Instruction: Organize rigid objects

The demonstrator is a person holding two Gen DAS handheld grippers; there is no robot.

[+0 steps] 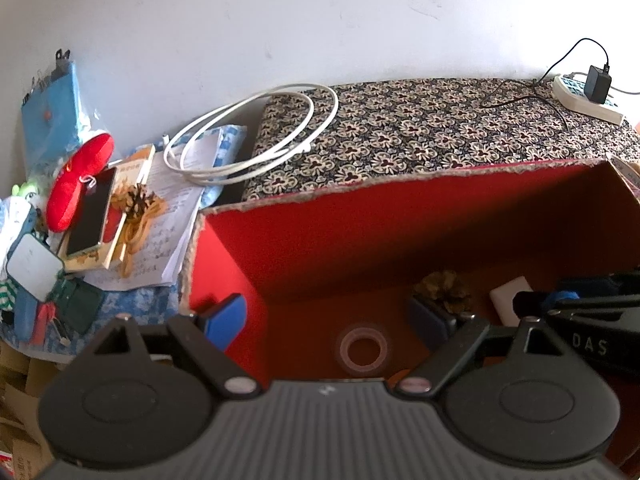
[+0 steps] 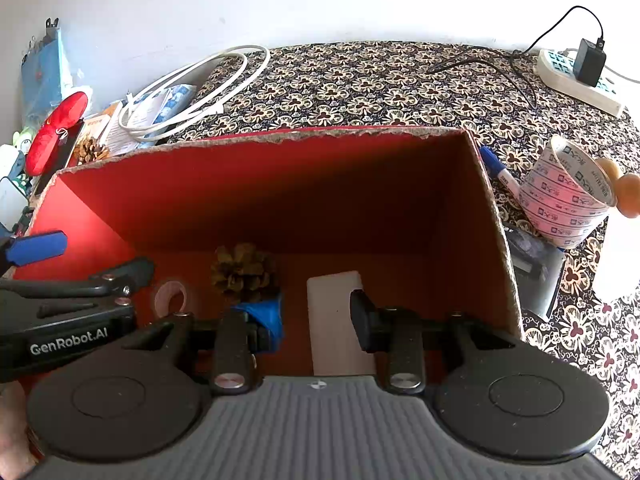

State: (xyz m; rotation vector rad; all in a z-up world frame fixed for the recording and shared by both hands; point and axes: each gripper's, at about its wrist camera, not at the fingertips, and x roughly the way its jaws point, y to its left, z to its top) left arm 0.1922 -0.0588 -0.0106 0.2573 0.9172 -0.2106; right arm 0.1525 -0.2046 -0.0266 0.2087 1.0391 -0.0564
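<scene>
So the red cardboard box (image 2: 248, 200) is where stuff gets collected, and three things can already be seen on its floor: a pine cone (image 2: 245, 271), a flat white block (image 2: 340, 320) (a power bank maybe, can't be told for sure) and a small roll of clear tape (image 1: 363, 349). They're spread apart from each other, so plenty of floor is left, mostly toward the back wall.

Both grippers are held over the near side of the box, pointed down into it. The left gripper (image 1: 332, 320) is spread wide with nothing between its blue pads. The right gripper (image 2: 316, 316) is parted too, hanging above the white block but not clamped on it, as far as can be judged.

The box's torn top edge should be cleared on the way out. Outside, a printed tape roll (image 2: 568, 200) and a blue marker (image 2: 496, 170) are left just beside the right wall, probably next in line.
</scene>
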